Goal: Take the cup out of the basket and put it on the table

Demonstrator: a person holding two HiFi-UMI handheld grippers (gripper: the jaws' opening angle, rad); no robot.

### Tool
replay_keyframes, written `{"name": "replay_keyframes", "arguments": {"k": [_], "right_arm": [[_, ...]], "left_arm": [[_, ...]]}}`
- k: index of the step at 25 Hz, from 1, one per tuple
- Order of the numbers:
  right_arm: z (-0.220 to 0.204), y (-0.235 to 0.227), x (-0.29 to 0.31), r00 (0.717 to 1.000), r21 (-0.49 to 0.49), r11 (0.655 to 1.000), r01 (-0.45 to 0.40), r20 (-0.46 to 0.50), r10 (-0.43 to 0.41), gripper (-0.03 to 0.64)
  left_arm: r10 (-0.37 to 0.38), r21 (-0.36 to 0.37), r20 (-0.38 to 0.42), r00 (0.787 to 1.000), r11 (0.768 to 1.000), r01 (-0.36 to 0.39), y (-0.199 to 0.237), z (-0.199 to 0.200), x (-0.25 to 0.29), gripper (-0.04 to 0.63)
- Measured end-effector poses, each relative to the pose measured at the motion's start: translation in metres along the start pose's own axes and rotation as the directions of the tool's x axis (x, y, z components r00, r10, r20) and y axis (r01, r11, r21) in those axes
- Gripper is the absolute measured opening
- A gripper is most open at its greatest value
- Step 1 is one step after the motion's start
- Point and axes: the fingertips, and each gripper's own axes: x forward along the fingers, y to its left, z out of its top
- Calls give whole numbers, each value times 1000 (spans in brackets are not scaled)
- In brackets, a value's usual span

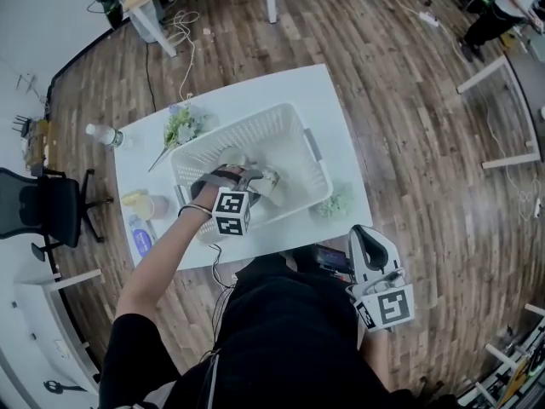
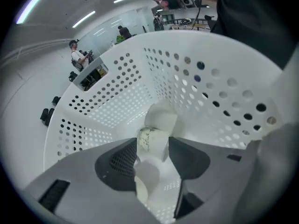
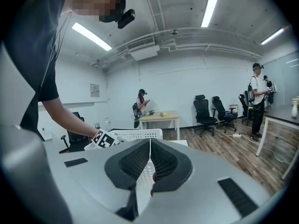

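Note:
A white perforated basket stands on the white table. Inside it a white cup with a small leafy print lies on its side on the basket floor; in the head view the cup shows just past my left gripper. That left gripper reaches down into the basket, jaws spread wide with the cup between their tips. I cannot make out any squeeze on it. My right gripper hangs off the table's near right corner by the person's hip, and the right gripper is shut on nothing.
On the table's left stand a clear bottle, a flower bunch, a yellowish container and a small blue item. A green sprig lies right of the basket. A black office chair stands further left.

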Motion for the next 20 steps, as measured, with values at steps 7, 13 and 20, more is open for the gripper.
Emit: {"name": "replay_keyframes", "arguments": {"k": [7, 13, 20], "right_arm": [[-3, -3, -15, 997, 6, 997, 82, -13, -82, 25], [-5, -4, -21, 992, 11, 992, 122, -17, -122, 25], [-3, -3, -19, 993, 10, 993, 117, -4, -117, 25]], "left_arm": [[-65, 63, -21, 998, 996, 66, -16, -15, 27, 216], [-54, 78, -8, 998, 995, 55, -16, -17, 37, 103], [49, 60, 21, 999, 997, -50, 6, -7, 25, 37]]}}
